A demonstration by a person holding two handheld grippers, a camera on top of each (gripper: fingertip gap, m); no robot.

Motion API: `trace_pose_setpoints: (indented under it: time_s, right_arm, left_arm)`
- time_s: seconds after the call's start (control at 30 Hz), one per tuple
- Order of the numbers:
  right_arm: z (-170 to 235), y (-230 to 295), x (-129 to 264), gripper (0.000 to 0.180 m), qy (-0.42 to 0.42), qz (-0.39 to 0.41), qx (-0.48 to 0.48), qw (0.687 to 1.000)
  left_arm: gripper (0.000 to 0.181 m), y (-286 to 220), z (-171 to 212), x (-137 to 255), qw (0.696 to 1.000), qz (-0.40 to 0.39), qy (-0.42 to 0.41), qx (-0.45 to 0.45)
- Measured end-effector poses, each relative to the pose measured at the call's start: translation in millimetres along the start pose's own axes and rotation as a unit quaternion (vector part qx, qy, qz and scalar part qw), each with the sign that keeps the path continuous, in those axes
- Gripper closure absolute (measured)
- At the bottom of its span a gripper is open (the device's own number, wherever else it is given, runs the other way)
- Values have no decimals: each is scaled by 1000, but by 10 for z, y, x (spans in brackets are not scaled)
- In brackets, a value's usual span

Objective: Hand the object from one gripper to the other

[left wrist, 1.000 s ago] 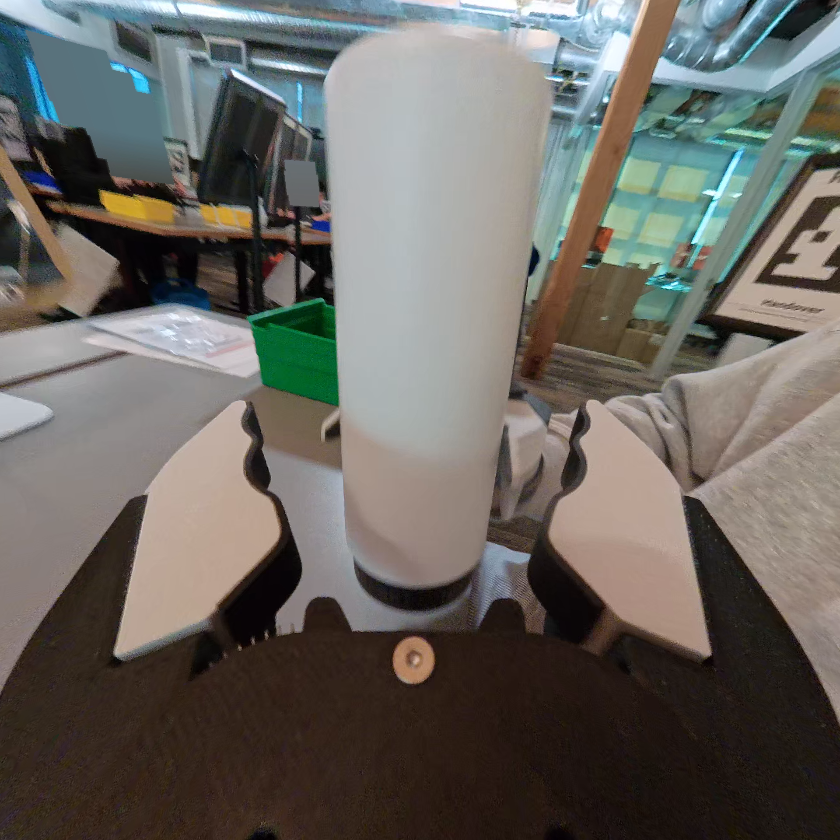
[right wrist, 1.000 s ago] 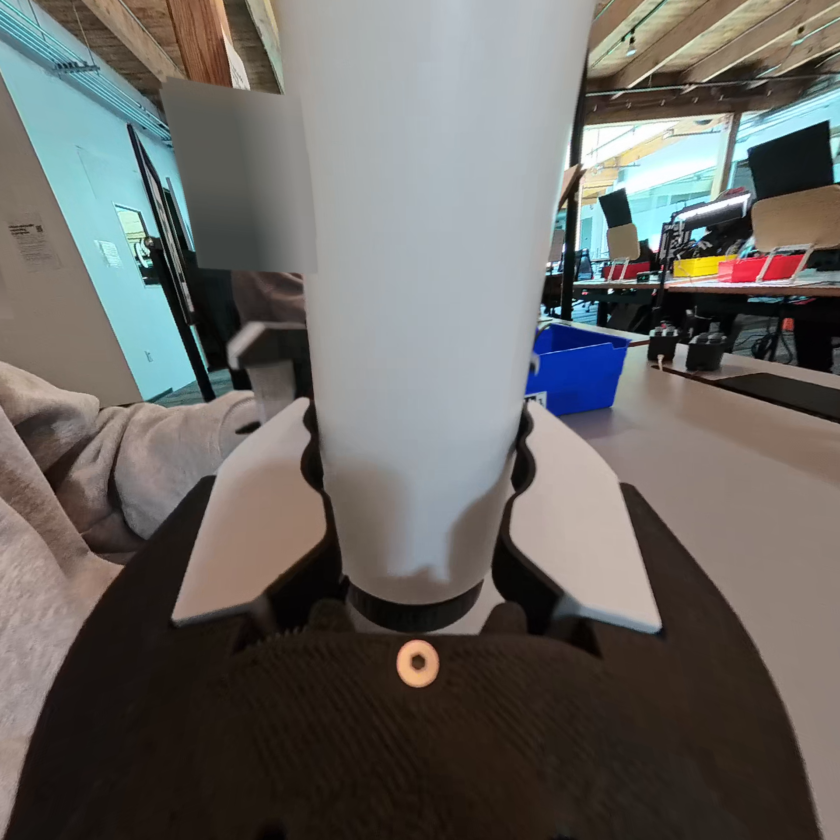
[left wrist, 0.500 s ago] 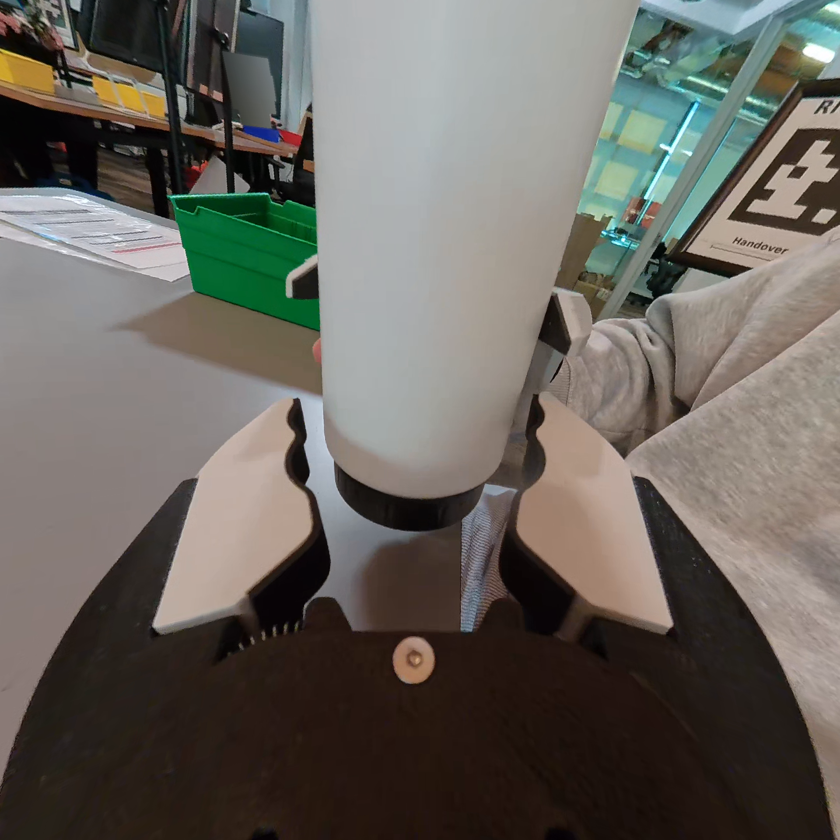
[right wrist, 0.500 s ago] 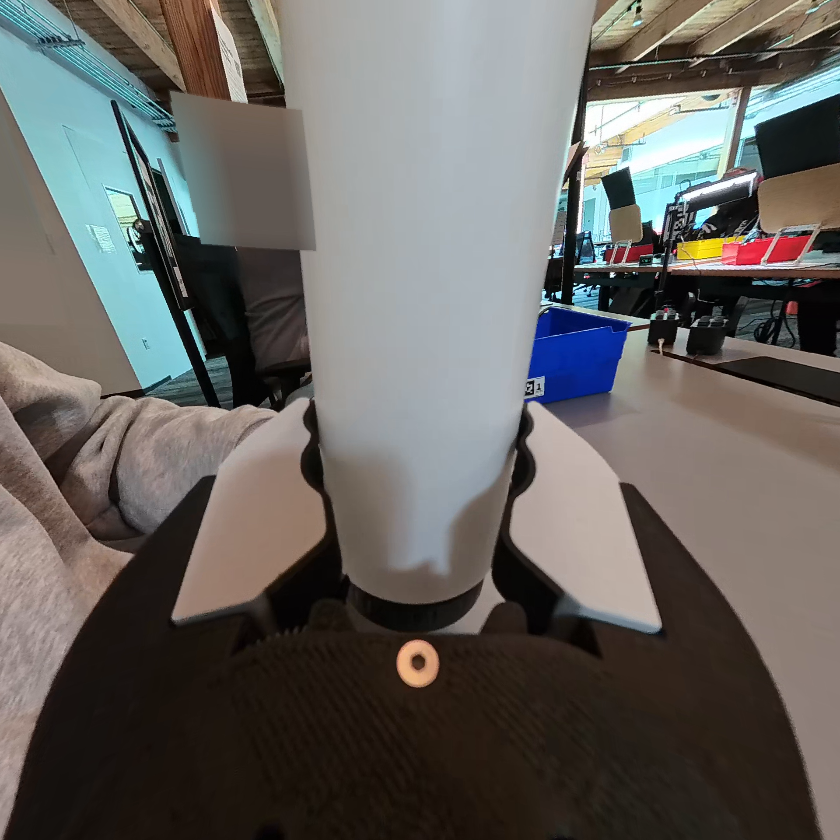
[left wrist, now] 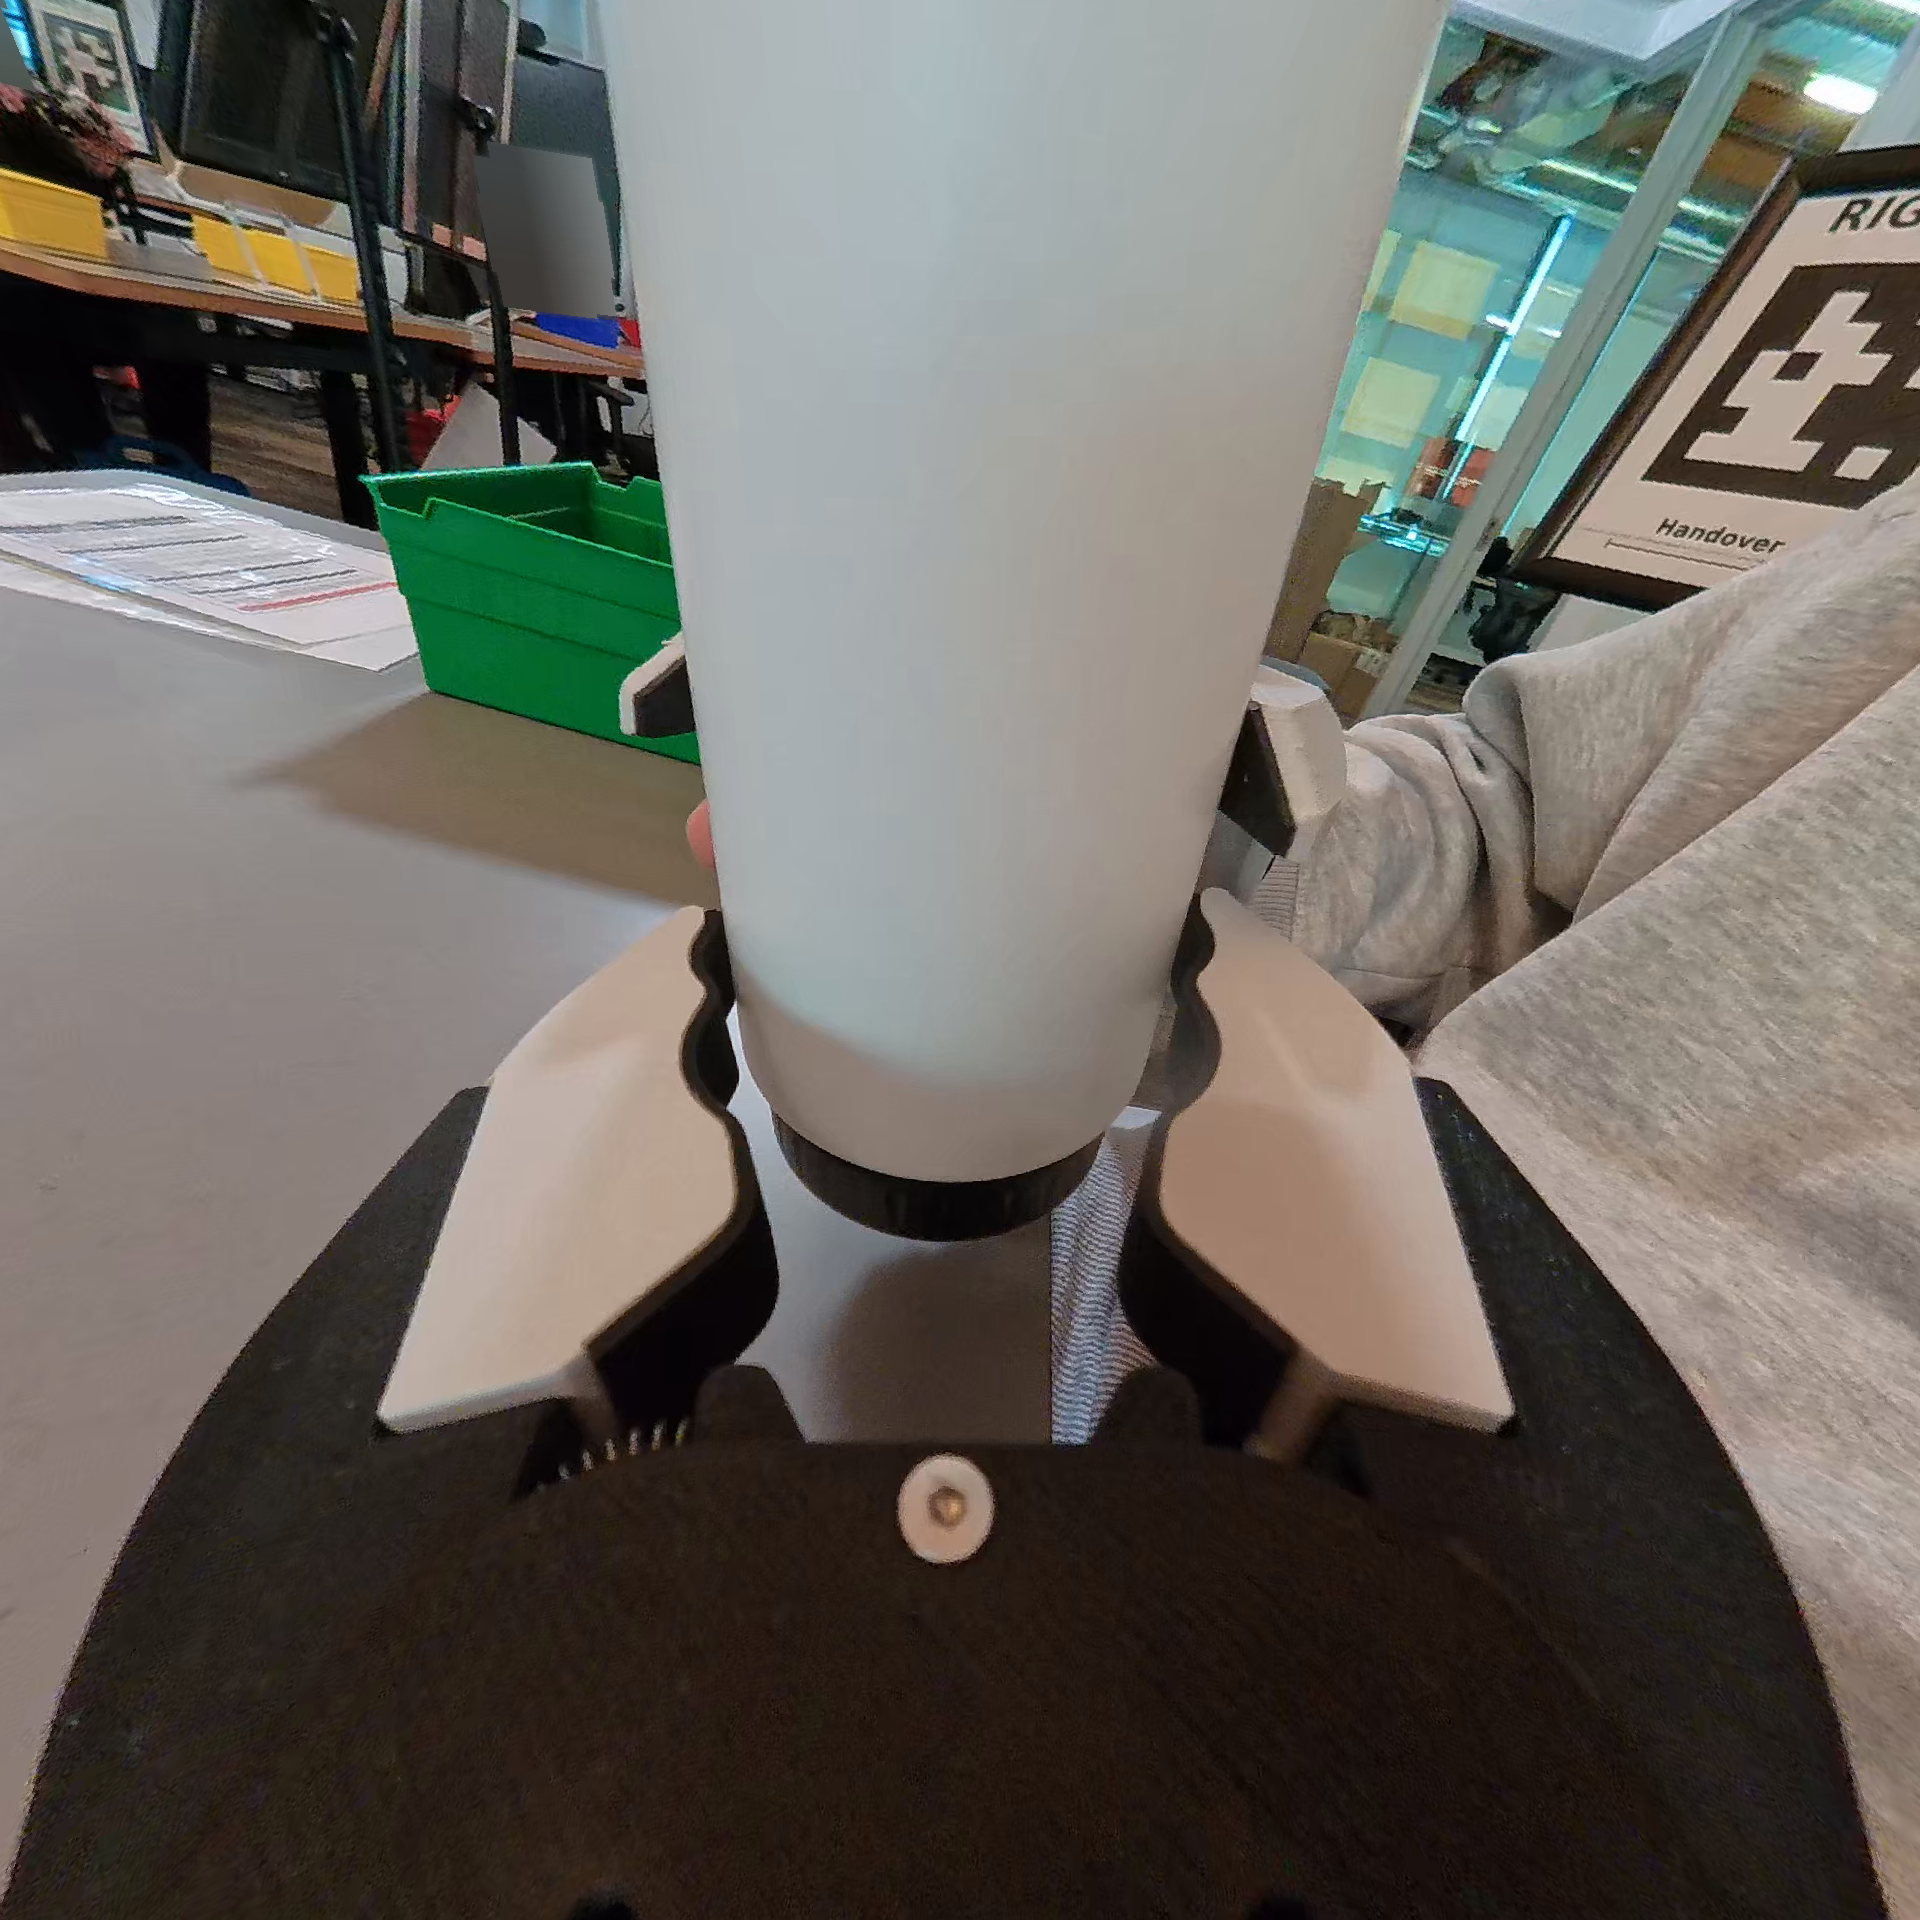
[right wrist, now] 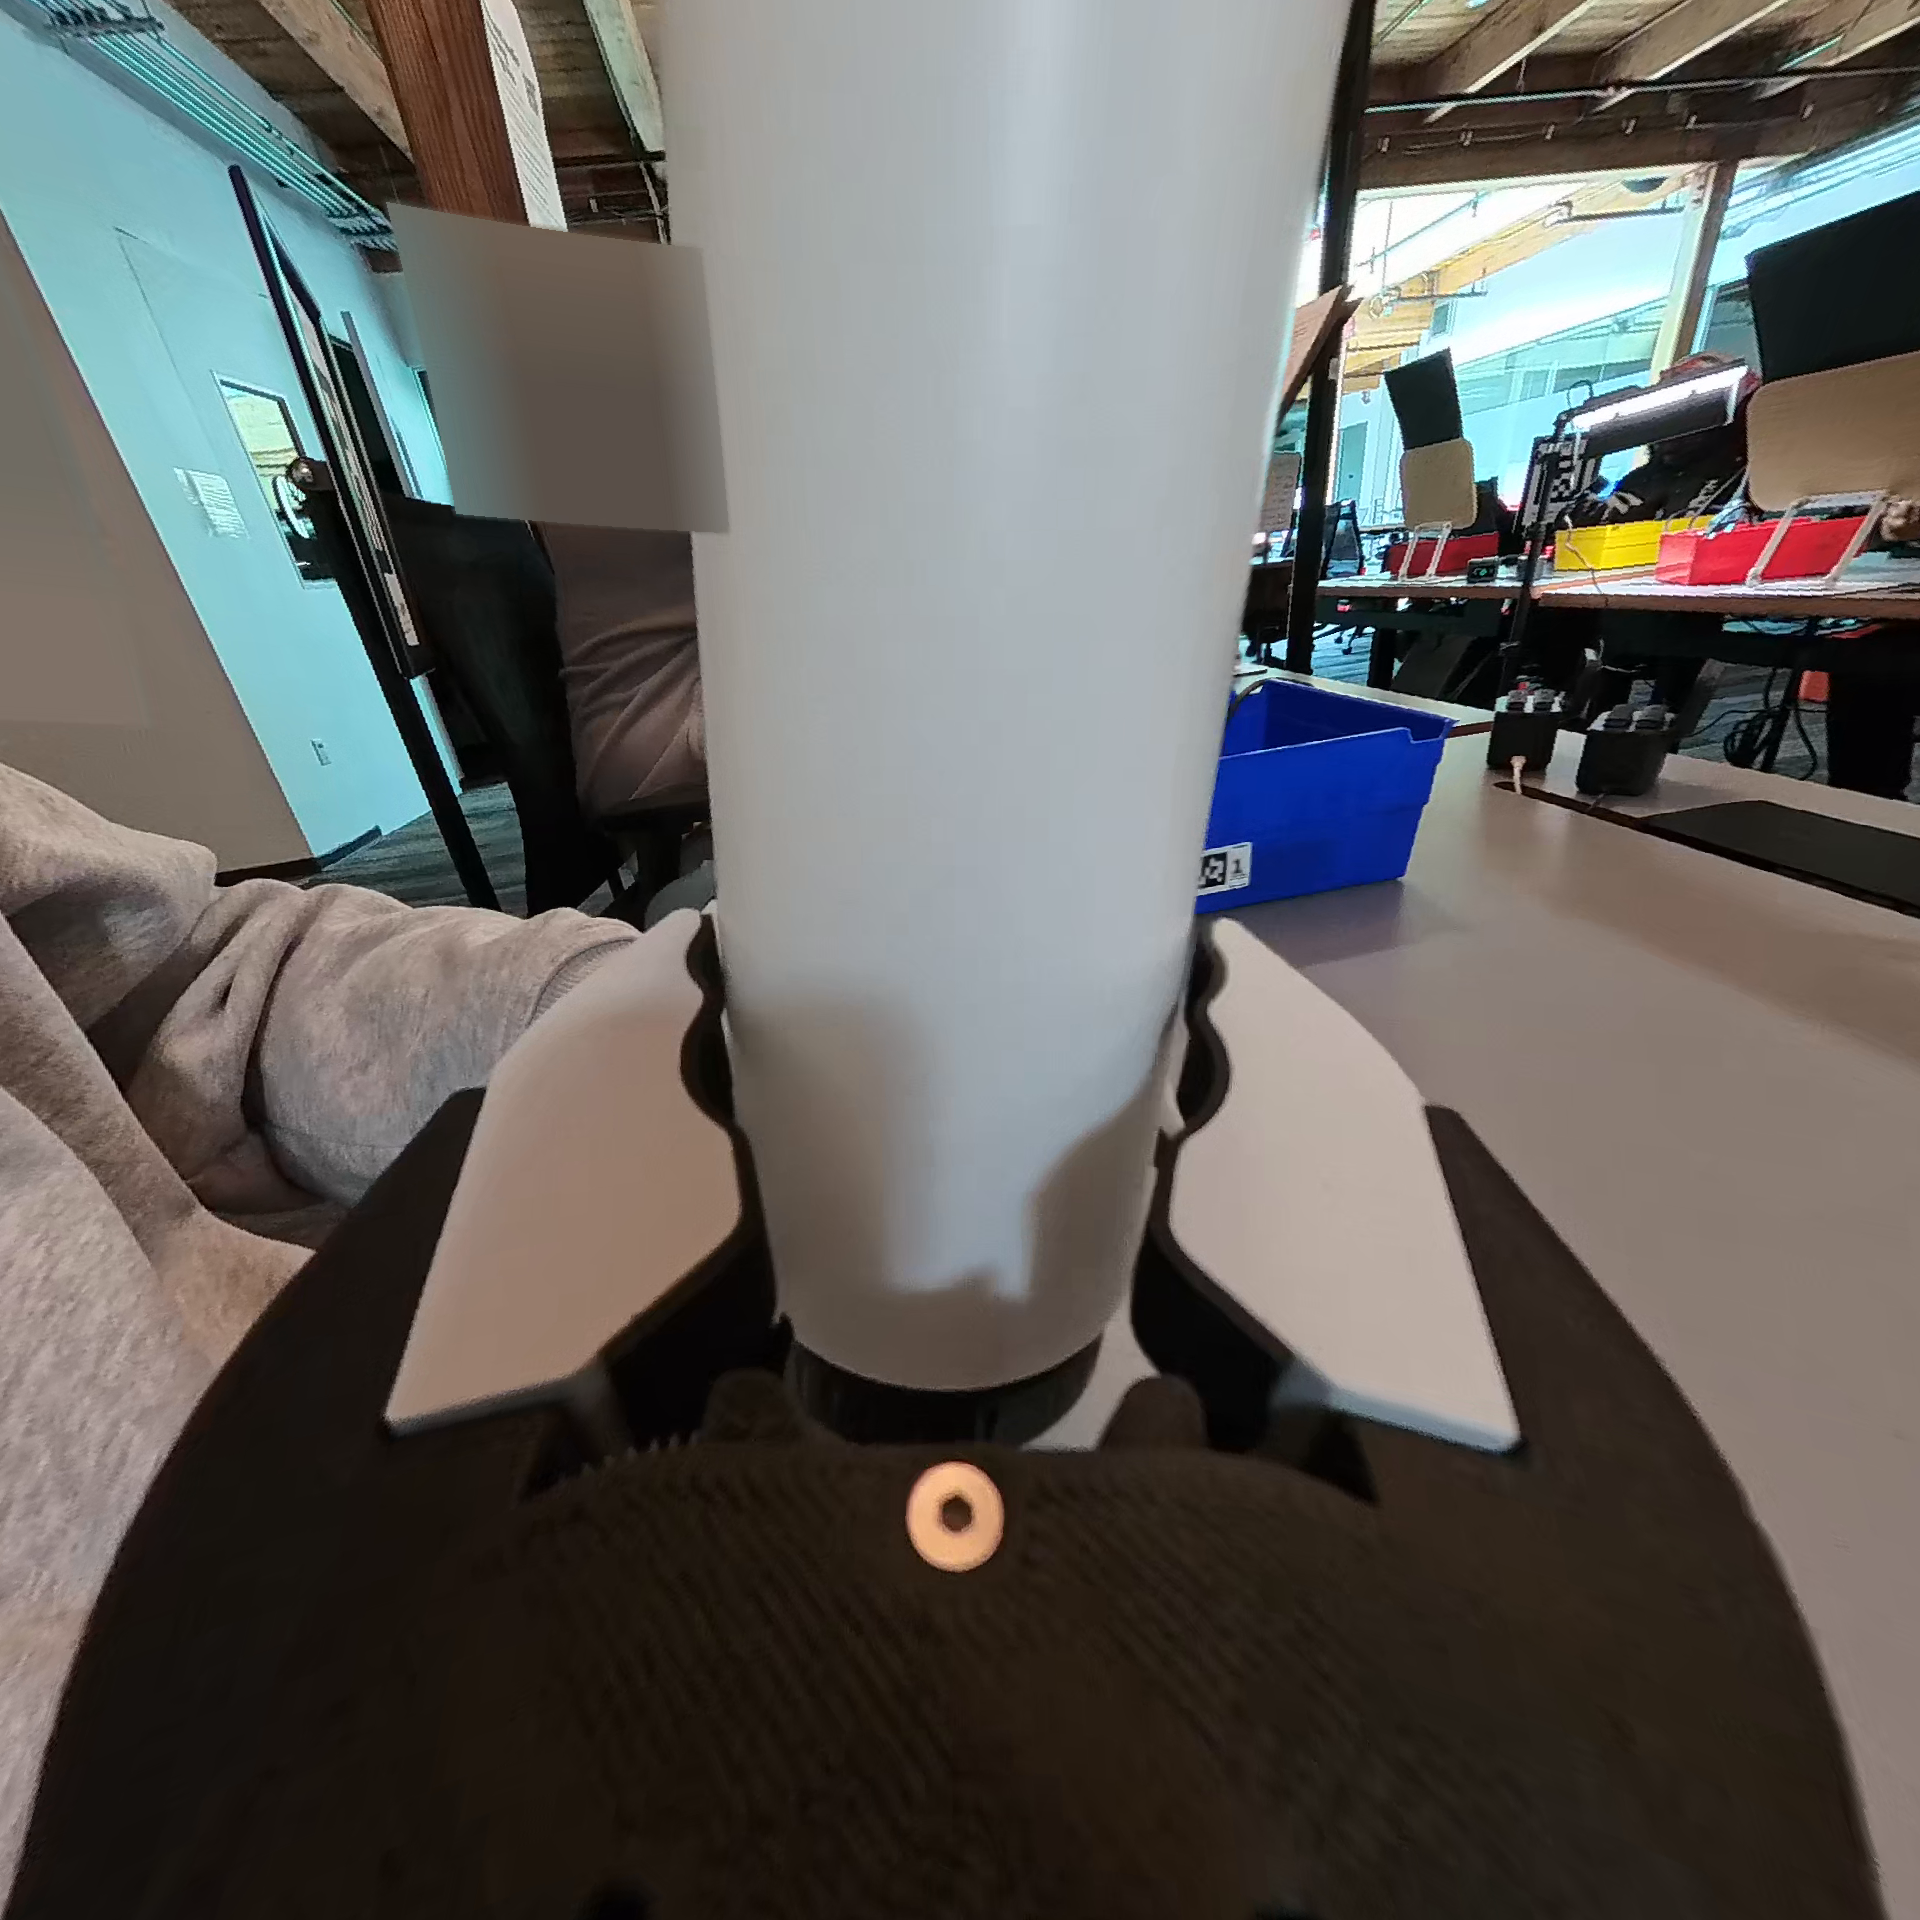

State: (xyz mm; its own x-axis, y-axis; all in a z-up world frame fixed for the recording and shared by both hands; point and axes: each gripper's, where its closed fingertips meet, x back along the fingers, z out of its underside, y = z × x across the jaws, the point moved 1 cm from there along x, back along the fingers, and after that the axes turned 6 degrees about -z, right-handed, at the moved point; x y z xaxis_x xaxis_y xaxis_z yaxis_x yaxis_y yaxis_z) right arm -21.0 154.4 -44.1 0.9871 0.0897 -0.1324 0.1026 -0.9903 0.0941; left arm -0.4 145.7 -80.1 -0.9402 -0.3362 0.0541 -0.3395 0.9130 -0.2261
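A tall white bottle (left wrist: 956, 520) with a black cap (left wrist: 935, 1195) stands upright, cap end down, between both grippers above the table. My left gripper (left wrist: 951, 987) is shut on its lower body, both fingertips pressed on its sides just above the cap. My right gripper (right wrist: 951, 997) is shut on the same bottle (right wrist: 977, 623), and the cap (right wrist: 935, 1403) sits deep between its fingers. In the left wrist view the right gripper's fingers (left wrist: 1283, 769) show behind the bottle. The bottle's top is out of both views.
A green bin (left wrist: 520, 592) and paper sheets (left wrist: 208, 561) lie on the grey table (left wrist: 260, 935). A grey sleeve (left wrist: 1662, 935) fills the right side. A blue bin (right wrist: 1320, 800) and small black devices (right wrist: 1590, 727) sit on the table (right wrist: 1610, 1091). My right fingertips sit around 4 cm from my left ones.
My left gripper's jaws have closed from wide open onto the bottle's lower body. The right gripper has kept its hold throughout.
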Motion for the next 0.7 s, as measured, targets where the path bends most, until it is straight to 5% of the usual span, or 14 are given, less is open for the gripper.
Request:
trace_pose_setpoints:
  time_s: [0.7]
  right_arm:
    - [-476, -78, 263, 92, -50, 21, 14, 998]
  left_arm:
    - [99, 43, 191, -86, 999, -16, 40, -16]
